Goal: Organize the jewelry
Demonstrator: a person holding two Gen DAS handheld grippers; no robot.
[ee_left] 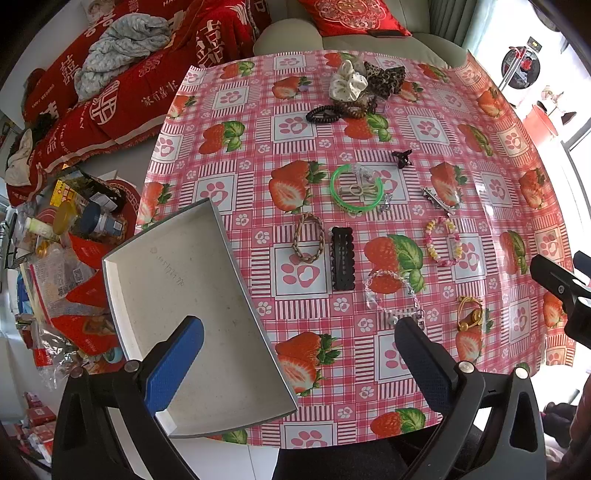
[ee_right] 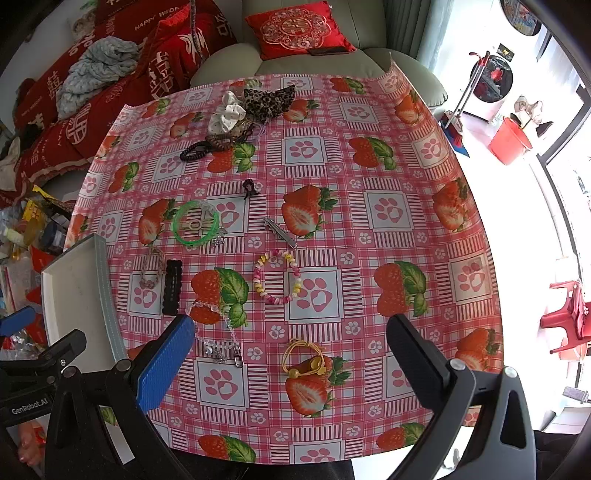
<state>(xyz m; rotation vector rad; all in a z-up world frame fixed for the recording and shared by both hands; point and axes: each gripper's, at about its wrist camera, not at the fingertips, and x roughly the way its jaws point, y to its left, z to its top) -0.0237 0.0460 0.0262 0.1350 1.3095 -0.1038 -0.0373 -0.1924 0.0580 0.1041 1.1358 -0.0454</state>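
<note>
A shallow white tray (ee_left: 177, 258) sits empty at the table's left edge, also visible in the right wrist view as the tray (ee_right: 74, 280). Jewelry lies spread on the strawberry tablecloth: a green bangle (ee_left: 356, 188), a braided band (ee_left: 308, 238), a black hair clip (ee_left: 342, 258), a pastel bead bracelet (ee_right: 277, 277), a clear bead chain (ee_right: 218, 332), a yellow hair tie (ee_right: 304, 360), a silver clip (ee_right: 279, 232). My left gripper (ee_left: 295, 354) hovers open over the tray's near corner. My right gripper (ee_right: 290, 354) hangs open above the yellow hair tie. Neither holds anything.
Scrunchies and hair bands (ee_right: 240, 110) are heaped at the table's far side, with a small dark claw clip (ee_right: 250, 188) mid-table. A cluttered basket of bottles and packets (ee_left: 74, 229) sits left of the table. A sofa with red cushions (ee_right: 295, 29) lies behind.
</note>
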